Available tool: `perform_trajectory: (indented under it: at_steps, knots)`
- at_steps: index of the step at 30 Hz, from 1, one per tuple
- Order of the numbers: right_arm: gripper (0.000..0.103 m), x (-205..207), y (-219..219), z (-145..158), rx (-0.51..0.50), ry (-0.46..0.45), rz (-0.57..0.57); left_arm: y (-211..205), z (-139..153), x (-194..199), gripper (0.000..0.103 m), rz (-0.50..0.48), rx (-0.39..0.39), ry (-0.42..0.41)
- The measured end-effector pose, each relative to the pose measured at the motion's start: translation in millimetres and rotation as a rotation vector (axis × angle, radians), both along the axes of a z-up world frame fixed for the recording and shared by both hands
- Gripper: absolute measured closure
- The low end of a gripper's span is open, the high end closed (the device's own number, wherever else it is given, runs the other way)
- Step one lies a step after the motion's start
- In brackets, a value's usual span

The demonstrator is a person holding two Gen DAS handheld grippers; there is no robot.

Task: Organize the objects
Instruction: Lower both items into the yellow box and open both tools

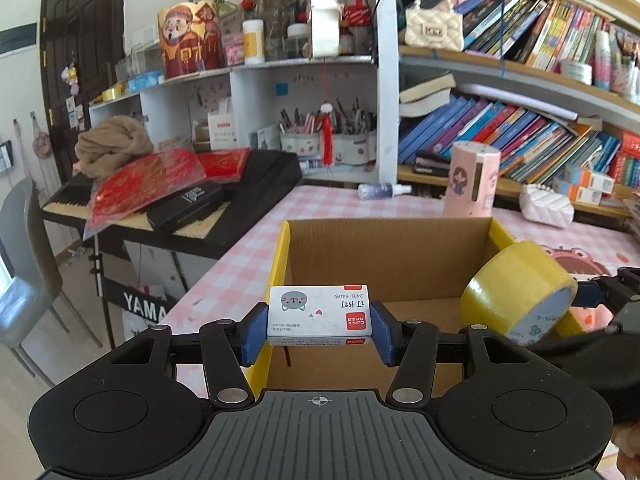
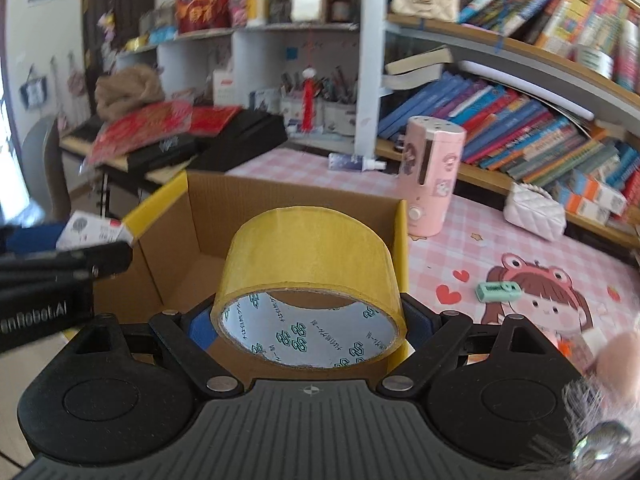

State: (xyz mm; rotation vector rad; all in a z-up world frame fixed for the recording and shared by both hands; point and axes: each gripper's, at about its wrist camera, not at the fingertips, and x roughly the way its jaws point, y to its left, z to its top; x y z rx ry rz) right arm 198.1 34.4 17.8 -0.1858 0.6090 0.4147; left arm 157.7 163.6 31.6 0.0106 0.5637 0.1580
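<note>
While both hover at the box rim, the left hand-held gripper clamps a staple box, the right a tape roll.

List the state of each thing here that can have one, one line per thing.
Left gripper: shut on the staple box.
Staple box: held above the near edge of the cardboard box.
Right gripper: shut on the tape roll.
Tape roll: held on its side, over the cardboard box.
Cardboard box: open, nothing visible inside.
Pink canister: upright on the table.
Spray bottle: lying on its side.
</note>
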Motion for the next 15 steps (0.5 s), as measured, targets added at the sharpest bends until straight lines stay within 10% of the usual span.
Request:
perform_trajectory:
  at_steps: [15]
  knots:
    - [0.015,40.6,7.1,-22.1,-0.078,0.081,0.274,-15.9,-30.7,39.6,0.051,-0.022,0.007,0.115]
